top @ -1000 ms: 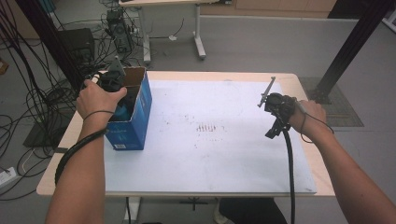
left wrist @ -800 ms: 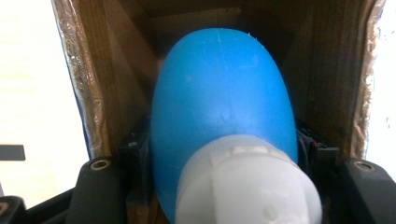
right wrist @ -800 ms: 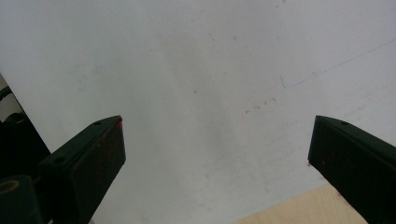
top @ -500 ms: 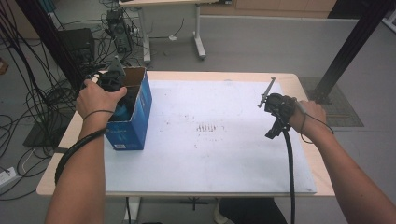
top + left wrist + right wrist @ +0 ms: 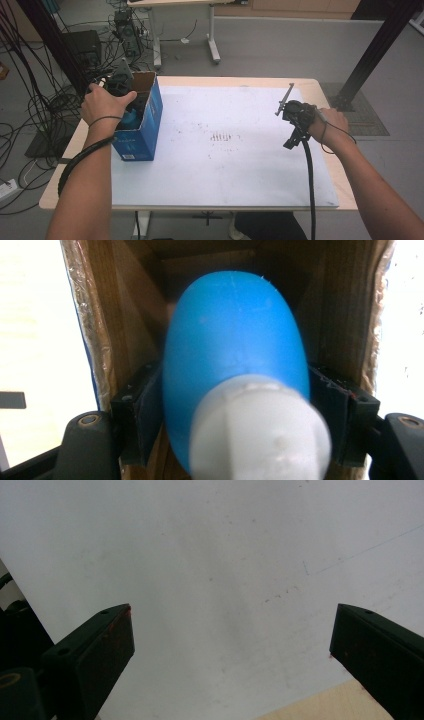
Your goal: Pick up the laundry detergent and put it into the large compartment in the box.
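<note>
Bottle (image 5: 232, 360), blue with a white cap, sits inside the open cardboard box (image 5: 142, 125) at the nine o'clock side of the counter (image 5: 225, 170), and my left tool (image 5: 235, 410) reaches down into that box with its jaws on either side of the bottle's body. Those jaws have just been opening, and I see them close against the bottle's flanks, though I cannot tell whether the pads press on it. My right tool (image 5: 230, 650) hovers over the white sheet (image 5: 225, 555) near three o'clock, its jaws spread wide with nothing between them.
</note>
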Tool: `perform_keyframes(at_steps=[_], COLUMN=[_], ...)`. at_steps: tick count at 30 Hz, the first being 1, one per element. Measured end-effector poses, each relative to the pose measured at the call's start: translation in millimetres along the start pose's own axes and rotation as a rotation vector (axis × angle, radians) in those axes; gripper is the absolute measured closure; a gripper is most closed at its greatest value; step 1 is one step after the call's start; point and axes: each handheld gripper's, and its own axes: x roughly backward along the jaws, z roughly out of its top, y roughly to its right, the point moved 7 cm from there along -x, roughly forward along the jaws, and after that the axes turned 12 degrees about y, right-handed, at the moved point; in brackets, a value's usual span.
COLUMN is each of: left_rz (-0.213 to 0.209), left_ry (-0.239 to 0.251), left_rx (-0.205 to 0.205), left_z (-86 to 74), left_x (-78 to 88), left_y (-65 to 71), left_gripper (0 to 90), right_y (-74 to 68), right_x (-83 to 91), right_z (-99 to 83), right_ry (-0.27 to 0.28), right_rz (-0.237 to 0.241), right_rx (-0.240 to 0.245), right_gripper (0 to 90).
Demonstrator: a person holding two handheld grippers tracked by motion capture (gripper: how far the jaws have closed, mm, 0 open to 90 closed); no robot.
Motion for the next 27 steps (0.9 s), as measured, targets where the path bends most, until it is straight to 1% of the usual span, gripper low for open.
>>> perform_keyframes(at_steps=[2, 4, 8, 14, 18, 19, 20, 24, 25, 26, 27], left_rz=[0.004, 0.006, -0.003, -0.002, -0.001, -0.001, 0.001, 0.0, 0.006, 0.006, 0.003], left_ry=[-0.004, -0.005, -0.007, -0.008, 0.007, 0.007, 0.012, 0.027, 0.034, 0.034, 0.04], left_rx=[-0.004, 0.001, 0.005, 0.01, 0.006, 0.006, 0.007, -0.006, -0.009, -0.009, -0.011], left_z=[0.5, 0.5, 0.6, 2.4, 3.3, 3.3, 3.8, 5.0, 5.1, 5.1, 5.3], left_x=[1.5, 3.8, 8.4, 20.0, 33.8, 33.8, 40.4, 57.6, 62.7, 62.7, 68.9], left_y=[1.4, 1.4, 1.2, 2.8, 4.3, 4.3, 4.8, 6.8, 8.3, 8.3, 9.1], left_gripper=[29.5, 29.1, 28.5, 27.3, 26.7, 26.7, 26.7, 22.1, 21.0, 20.6, 18.6], right_y=[-0.1, 0.0, -1.2, -2.6, -3.0, -3.0, -3.1, -3.5, -3.7, -3.7, -3.9], right_x=[0.0, 0.3, 1.0, 1.8, 4.2, 4.2, 5.3, 6.4, 6.2, 6.0, 5.9], right_z=[0.0, 0.3, -0.1, -0.3, 0.1, 0.1, 0.5, 0.9, 0.9, 1.0, 1.2], right_ry=[0.001, 0.0, 0.008, 0.012, 0.016, 0.016, 0.016, 0.019, 0.021, 0.022, 0.022], right_rz=[0.0, -0.002, -0.007, -0.008, -0.011, -0.011, -0.012, -0.014, -0.014, -0.012, -0.012], right_rx=[0.0, 0.004, 0.006, 0.011, 0.012, 0.012, 0.012, 0.015, 0.018, 0.018, 0.017], right_gripper=[4.0, 4.1, 4.0, 4.1, 3.9, 3.9, 4.3, 4.1, 3.8, 4.2, 4.1])
